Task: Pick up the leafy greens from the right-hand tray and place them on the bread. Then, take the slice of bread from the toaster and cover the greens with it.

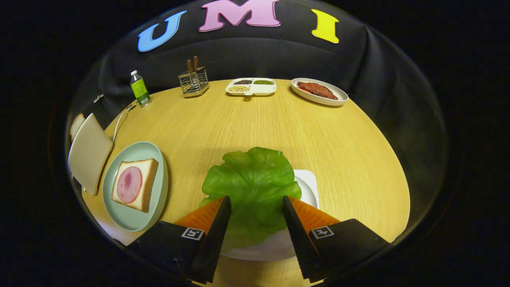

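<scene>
Greens (253, 187) lie on the tray (308, 187) between the open jaws of the gripper (255, 207). Left: bread (135, 185) on its plate (131, 217) (toaster (88, 153) beside it). Far across the counter (247, 123): bottle (140, 89), rack (193, 81), dish (251, 87), meat (316, 90).

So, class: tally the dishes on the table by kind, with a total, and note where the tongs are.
Round plates: 1, pale green plate with bread.
Oval plates: 1.
Divided trays: 1.
White trays: 1 under the leafy greens.
Total: 4.
Tongs open, straddling the greens.
</scene>
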Available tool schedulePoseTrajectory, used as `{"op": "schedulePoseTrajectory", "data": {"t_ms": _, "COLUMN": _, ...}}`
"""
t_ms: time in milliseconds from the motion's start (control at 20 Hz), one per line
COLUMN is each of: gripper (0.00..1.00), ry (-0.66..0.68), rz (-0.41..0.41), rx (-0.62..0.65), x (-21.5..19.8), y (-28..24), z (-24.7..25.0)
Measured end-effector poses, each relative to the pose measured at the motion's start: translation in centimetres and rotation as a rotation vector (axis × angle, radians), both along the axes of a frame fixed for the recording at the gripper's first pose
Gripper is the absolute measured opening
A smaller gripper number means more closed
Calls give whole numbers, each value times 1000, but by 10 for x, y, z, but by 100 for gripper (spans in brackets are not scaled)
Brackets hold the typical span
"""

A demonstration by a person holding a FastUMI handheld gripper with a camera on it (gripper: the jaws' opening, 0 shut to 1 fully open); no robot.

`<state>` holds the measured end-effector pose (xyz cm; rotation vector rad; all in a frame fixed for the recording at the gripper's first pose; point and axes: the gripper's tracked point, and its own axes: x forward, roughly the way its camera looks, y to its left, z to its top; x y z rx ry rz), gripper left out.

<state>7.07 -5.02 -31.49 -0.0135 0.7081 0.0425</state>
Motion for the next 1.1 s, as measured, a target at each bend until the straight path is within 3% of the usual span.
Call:
{"op": "schedulePoseTrajectory", "data": {"t_ms": 50, "gripper": 82, "ry": -1, "rz": 11, "rx": 3, "x": 1, "y": 2, "z": -2}}
{"op": "schedulePoseTrajectory", "data": {"t_ms": 150, "gripper": 52, "ry": -4, "rz": 14, "rx": 4, "x": 0, "y": 1, "z": 1}}
{"op": "schedulePoseTrajectory", "data": {"t_ms": 250, "gripper": 52, "ry": 2, "rz": 13, "rx": 13, "x": -1, "y": -1, "z": 0}}
{"op": "schedulePoseTrajectory", "data": {"t_ms": 350, "gripper": 27, "ry": 12, "rz": 20, "rx": 30, "x": -1, "y": 0, "z": 3}}
{"op": "schedulePoseTrajectory", "data": {"t_ms": 400, "gripper": 27, "ry": 14, "rz": 18, "rx": 25, "x": 0, "y": -5, "z": 2}}
{"op": "schedulePoseTrajectory", "data": {"t_ms": 500, "gripper": 14, "ry": 30, "rz": 15, "rx": 62, "x": -1, "y": -4, "z": 3}}
{"op": "schedulePoseTrajectory", "data": {"t_ms": 750, "gripper": 6, "ry": 73, "rz": 42, "rx": 125, "x": -5, "y": -3, "z": 6}}
{"op": "schedulePoseTrajectory", "data": {"t_ms": 1100, "gripper": 6, "ry": 2, "rz": 82, "rx": 131, "x": -10, "y": -4, "z": 50}}
